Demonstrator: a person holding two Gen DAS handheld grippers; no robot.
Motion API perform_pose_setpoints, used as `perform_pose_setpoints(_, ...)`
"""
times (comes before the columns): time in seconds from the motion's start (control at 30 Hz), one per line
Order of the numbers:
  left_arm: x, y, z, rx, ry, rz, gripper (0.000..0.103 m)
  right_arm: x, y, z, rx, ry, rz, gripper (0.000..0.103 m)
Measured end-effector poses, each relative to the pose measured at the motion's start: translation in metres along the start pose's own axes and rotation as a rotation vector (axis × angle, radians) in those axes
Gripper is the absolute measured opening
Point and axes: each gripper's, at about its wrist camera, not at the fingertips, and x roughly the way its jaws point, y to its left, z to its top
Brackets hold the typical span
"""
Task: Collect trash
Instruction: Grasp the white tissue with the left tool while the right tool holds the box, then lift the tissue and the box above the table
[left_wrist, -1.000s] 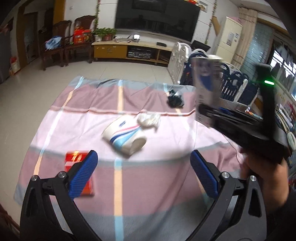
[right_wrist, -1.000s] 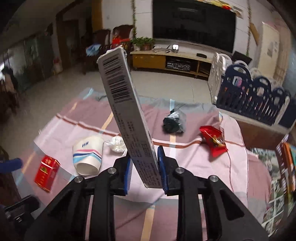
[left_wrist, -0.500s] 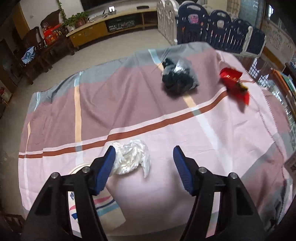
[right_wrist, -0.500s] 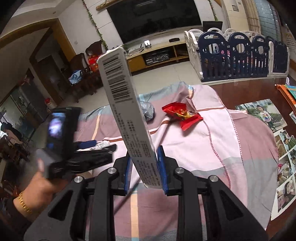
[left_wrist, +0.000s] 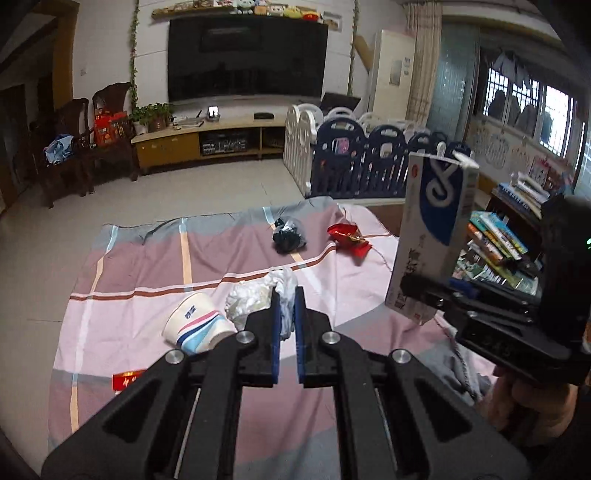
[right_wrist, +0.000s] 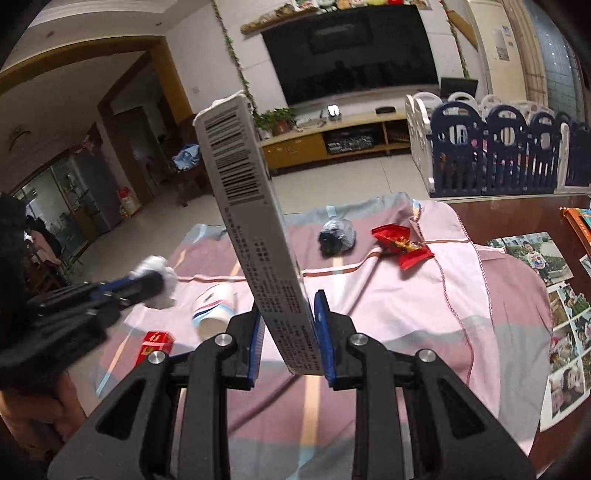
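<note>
My left gripper (left_wrist: 285, 295) is shut on a crumpled white tissue (left_wrist: 251, 299) and holds it above the striped cloth (left_wrist: 147, 266); it also shows in the right wrist view (right_wrist: 155, 277). My right gripper (right_wrist: 288, 325) is shut on a tall grey and blue carton (right_wrist: 255, 229), held upright; it shows at the right of the left wrist view (left_wrist: 432, 229). On the cloth lie a paper cup (left_wrist: 195, 325) on its side, a red packet (right_wrist: 157, 343), a black bag (left_wrist: 290, 236) and a red wrapper (left_wrist: 349, 238).
The cloth covers a wooden table (right_wrist: 517, 214) with photos (right_wrist: 532, 254) under glass at the right. Books (left_wrist: 495, 240) are stacked at the right edge. A blue and white playpen fence (left_wrist: 362, 162) and a TV cabinet (left_wrist: 207, 142) stand beyond.
My left gripper has closed on the white tissue and lifted it off the cloth. My right gripper still holds the carton upright.
</note>
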Motion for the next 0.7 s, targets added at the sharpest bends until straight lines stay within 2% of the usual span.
perform_pose_setpoints(0.13,-0.048,0.013,-0.042,-0.064,-0.065,0.021,0.008,-0.033,0.033,-0.033,-0.058,-0.013,0.004,0.027)
perform_pose_setpoints(0.2,-0.052,0.021,-0.053,-0.087,-0.068,0.039,0.008,-0.045,0.045,-0.044,-0.076,-0.027,-0.003,0.027)
perform_pose_setpoints(0.27,-0.051,0.029,-0.056,-0.110,-0.056,0.053,0.008,-0.054,0.056,-0.052,-0.102,-0.049,-0.014,0.027)
perform_pose_setpoints(0.37,-0.049,0.034,-0.057,-0.128,-0.036,0.079,0.008,-0.051,0.065,-0.056,-0.129,-0.032,-0.033,0.027)
perform_pose_setpoints(0.43,-0.045,0.037,-0.059,-0.148,-0.008,0.064,0.008,-0.048,0.067,-0.056,-0.130,-0.033,-0.050,0.026)
perform_pose_setpoints(0.7,-0.046,0.030,-0.063,-0.120,-0.003,0.075,0.008,-0.042,0.067,-0.057,-0.123,-0.041,-0.103,0.027)
